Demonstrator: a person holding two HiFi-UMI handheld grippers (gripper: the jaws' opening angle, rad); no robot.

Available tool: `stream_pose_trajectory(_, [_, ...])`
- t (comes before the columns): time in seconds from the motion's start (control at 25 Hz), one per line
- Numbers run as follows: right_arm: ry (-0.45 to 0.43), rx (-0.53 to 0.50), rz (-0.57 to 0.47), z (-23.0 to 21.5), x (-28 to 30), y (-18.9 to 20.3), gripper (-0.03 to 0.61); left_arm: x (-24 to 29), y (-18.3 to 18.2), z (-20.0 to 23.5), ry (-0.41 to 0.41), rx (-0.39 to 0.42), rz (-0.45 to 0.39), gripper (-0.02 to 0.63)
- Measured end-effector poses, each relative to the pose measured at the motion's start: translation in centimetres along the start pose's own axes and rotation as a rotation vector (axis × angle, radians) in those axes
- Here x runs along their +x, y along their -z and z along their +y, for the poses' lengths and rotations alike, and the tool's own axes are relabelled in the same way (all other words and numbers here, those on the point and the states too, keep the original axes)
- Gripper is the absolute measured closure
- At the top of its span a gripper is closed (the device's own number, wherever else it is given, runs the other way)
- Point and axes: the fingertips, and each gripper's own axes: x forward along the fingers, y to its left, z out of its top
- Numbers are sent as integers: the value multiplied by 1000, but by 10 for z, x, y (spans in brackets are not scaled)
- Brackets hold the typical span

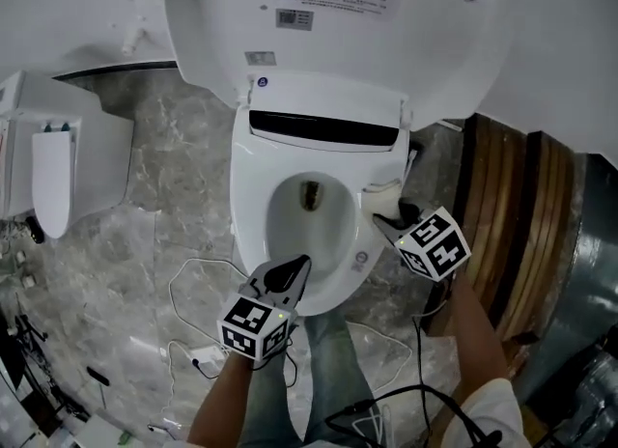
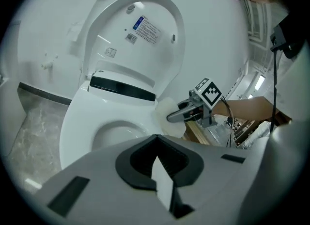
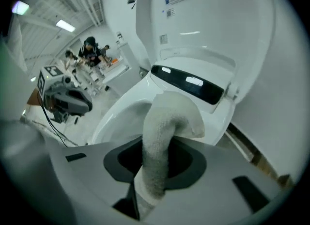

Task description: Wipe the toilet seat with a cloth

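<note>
**Head view:** your right hand-held gripper (image 1: 384, 220) sets the cloth (image 1: 379, 197) on the toilet seat (image 1: 249, 195) at centre right, with the lid (image 1: 338, 21) raised for access.
**Left gripper view:** your left hand-held gripper (image 2: 156, 144) is closed and empty, apparently parked clear.
**Right gripper view:** the jaws clamp the cloth, which drapes forward past their tips.

the cloth (image 3: 162, 136) is a white, nubbly terry strip, pinched between the jaws of the right gripper (image 1: 382, 223). it runs out ahead of the tips, then curls over and droops. its free end seems to rest on the toilet seat (image 1: 248, 207), just ahead of that gripper on the right-hand rim. the seat is glossy white, oval and lowered flat, its front edge just beyond the left gripper (image 1: 293, 269).
</note>
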Motion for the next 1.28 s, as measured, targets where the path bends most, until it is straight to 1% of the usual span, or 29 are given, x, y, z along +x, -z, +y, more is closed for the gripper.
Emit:
stream_pose_trajectory(0.16, [39,-228,146,-29,26,-12,477,20,-14,7,-28,16,-19,603])
stream_pose_trajectory(0.24, [41,-301,210,-38,37,-12,477,26,-13,8,-31,10,-18,603])
stream_pose_trajectory(0.28, [30,-321,238,-42,43,-10,477,27,-11,8,-32,4,-14,603])
stream_pose_trajectory(0.36, [-20,-319,263,-42,52,-6,477,27,-5,9,-37,-9,-2,603])
stream_pose_trajectory(0.48, [-93,-278,242,-37,55,-3,477,22,2,10,-40,-33,8,603])
stream_pose_trajectory(0.56, [-110,-286,242,-33,54,0,477,19,6,13,-45,-46,11,603])
stream_pose_trajectory(0.72, [-116,-317,245,-22,51,11,477,14,10,20,-57,-70,-1,603])
stream_pose_trajectory(0.84, [-128,-314,248,-7,50,25,477,9,14,21,-52,-91,-9,603])
stream_pose_trajectory(1.08, [-180,-266,232,37,52,56,477,-7,26,20,-25,-59,14,603])
stream_pose_trajectory(1.28, [-197,-212,219,72,52,78,477,-22,33,21,-10,-21,25,603])
